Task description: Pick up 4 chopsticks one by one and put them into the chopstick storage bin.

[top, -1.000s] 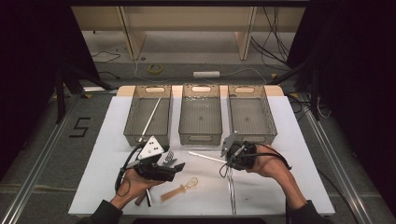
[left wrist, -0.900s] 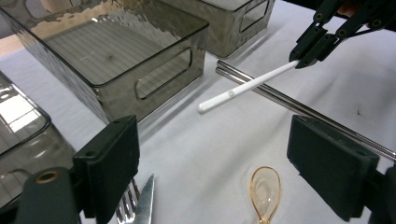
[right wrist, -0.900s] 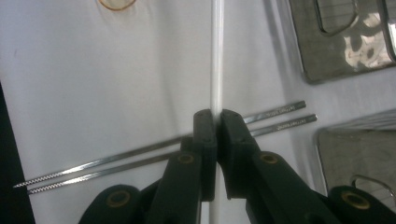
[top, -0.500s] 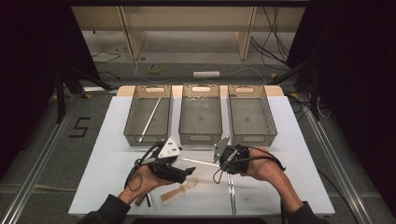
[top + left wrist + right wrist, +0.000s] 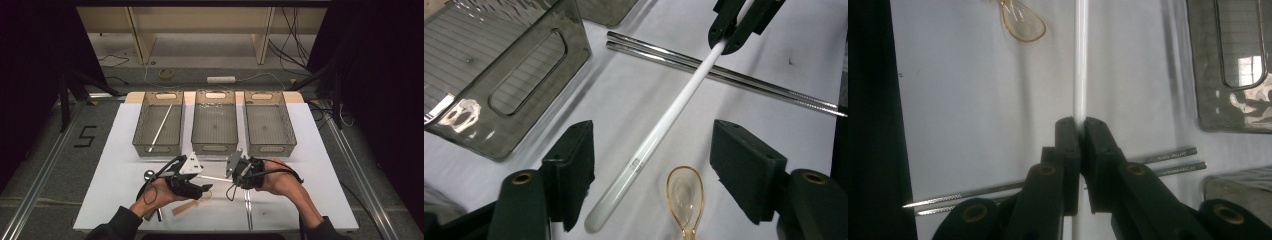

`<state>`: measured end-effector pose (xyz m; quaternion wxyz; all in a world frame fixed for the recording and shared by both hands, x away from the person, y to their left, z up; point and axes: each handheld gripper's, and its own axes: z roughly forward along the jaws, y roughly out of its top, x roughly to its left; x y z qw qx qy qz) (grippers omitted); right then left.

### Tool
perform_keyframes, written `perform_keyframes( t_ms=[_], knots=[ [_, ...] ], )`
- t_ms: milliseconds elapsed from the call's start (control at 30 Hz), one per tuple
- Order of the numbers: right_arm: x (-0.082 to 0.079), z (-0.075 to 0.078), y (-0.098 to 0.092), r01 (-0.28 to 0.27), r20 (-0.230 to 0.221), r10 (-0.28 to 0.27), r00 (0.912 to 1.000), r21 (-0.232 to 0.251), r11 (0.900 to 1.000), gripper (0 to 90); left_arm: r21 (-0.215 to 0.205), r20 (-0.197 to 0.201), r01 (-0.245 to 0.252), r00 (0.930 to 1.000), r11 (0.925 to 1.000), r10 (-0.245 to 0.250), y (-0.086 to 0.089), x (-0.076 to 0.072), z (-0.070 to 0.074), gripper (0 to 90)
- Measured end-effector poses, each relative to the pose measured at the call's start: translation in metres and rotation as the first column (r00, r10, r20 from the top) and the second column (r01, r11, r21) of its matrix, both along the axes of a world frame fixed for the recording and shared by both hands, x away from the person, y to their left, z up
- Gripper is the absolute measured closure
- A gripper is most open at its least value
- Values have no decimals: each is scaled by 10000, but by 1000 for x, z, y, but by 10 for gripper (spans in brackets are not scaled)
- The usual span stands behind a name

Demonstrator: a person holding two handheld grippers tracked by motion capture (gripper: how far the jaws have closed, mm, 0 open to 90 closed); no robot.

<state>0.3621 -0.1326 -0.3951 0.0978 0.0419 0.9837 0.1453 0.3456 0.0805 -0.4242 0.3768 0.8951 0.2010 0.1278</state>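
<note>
My right gripper (image 5: 234, 176) (image 5: 1080, 125) is shut on one end of a white chopstick (image 5: 1080, 60) (image 5: 215, 178), which runs level toward my left gripper (image 5: 205, 187) (image 5: 651, 150). The chopstick's (image 5: 664, 120) free end lies between the left pads (image 5: 574, 170), which stand apart from it on both sides. The left jaws have just been closing on it. The right gripper (image 5: 744, 22) shows at the top of the left gripper view. An amber spoon (image 5: 684, 192) (image 5: 1023, 22) lies on the white table under the stick.
Three smoky plastic bins (image 5: 159, 142) (image 5: 215, 145) (image 5: 268, 145) stand in a row behind the grippers; the left one holds another white chopstick (image 5: 160, 128). A pair of metal chopsticks (image 5: 734, 77) (image 5: 1168, 160) lies on the table (image 5: 320, 165). A metal utensil (image 5: 149, 174) lies by my left hand.
My left gripper has moved right to the white chopstick's free end and its jaws have narrowed around it. The right gripper has shifted slightly left, still gripping the stick.
</note>
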Motion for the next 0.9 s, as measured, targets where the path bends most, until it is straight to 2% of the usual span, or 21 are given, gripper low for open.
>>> perform_keyframes(
  t_ms=[333,733,900],
  knots=[
    [-3,0,4,-219,-59,219,9997,-72,9997,862,461,173,464,9987,9979,-473,-5,-4,-3,479],
    [-7,-1,9,-433,-210,430,9989,-175,9989,862,763,203,988,9947,9922,-1006,-8,-7,-5,616],
    [-7,-2,9,-738,-101,737,9972,-122,9972,862,793,206,1112,9934,9906,-1132,-8,-7,-5,670]
  ],
)
